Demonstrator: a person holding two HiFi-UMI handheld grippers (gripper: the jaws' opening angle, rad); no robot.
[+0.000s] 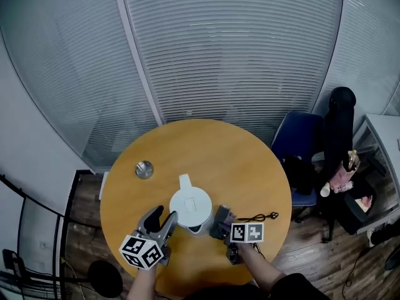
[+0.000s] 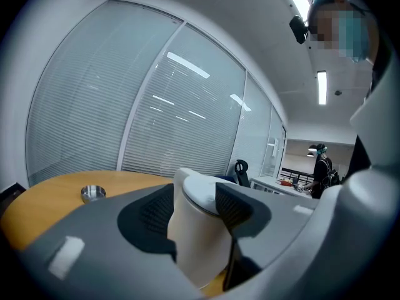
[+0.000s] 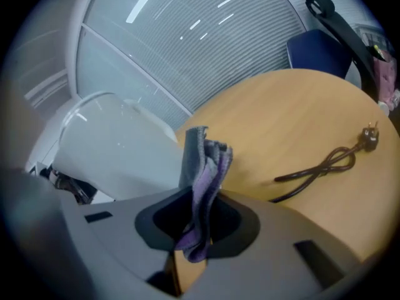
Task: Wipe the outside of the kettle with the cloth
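Note:
A white kettle (image 1: 190, 206) stands near the front middle of the round wooden table (image 1: 244, 161). My left gripper (image 1: 162, 220) is at its left side with the jaws wide open. In the left gripper view the kettle body (image 2: 199, 242) fills the gap between the two black pads (image 2: 150, 214); I cannot tell whether they touch it. My right gripper (image 1: 223, 221) is at the kettle's right side, shut on a folded grey and purple cloth (image 3: 203, 167). The cloth sticks up next to the kettle's wall (image 3: 112, 149).
A black power cord (image 1: 257, 217) with its plug (image 3: 370, 135) lies on the table right of the kettle. A small metal dish (image 1: 144, 169) sits at the left. A blue chair (image 1: 300, 136) and a cluttered desk stand to the right, window blinds behind.

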